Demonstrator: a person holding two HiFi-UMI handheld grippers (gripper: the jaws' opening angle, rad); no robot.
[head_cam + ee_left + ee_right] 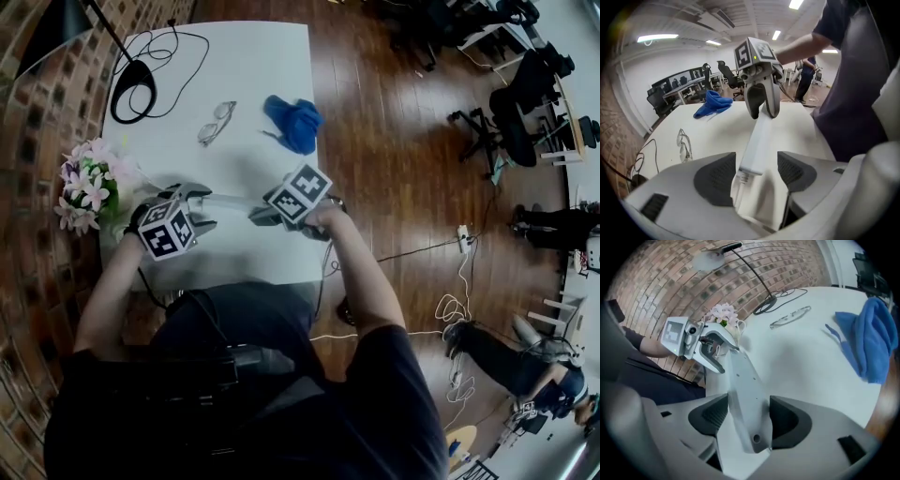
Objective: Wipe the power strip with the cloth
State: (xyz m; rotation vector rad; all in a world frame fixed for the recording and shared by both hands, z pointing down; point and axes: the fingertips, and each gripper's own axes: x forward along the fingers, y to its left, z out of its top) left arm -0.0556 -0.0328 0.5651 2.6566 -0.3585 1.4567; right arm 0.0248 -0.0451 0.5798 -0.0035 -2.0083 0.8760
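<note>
A white power strip [230, 202] hangs between my two grippers above the near part of the white table [244, 75]. My right gripper [258, 214] is shut on one end, with both pads against the strip's sides [745, 399] and its screw-holed underside facing the camera. My left gripper [206, 208] stands open around the cord end [751, 159], with a gap beside the right pad. The crumpled blue cloth [293, 122] lies apart at the table's far right edge [712, 104], untouched [869, 343].
A pair of glasses [216, 122] lies mid-table. A black desk lamp with coiled cable [136, 80] stands at the far left, and pink flowers [89, 187] sit by the brick wall. Office chairs and floor cables are off to the right.
</note>
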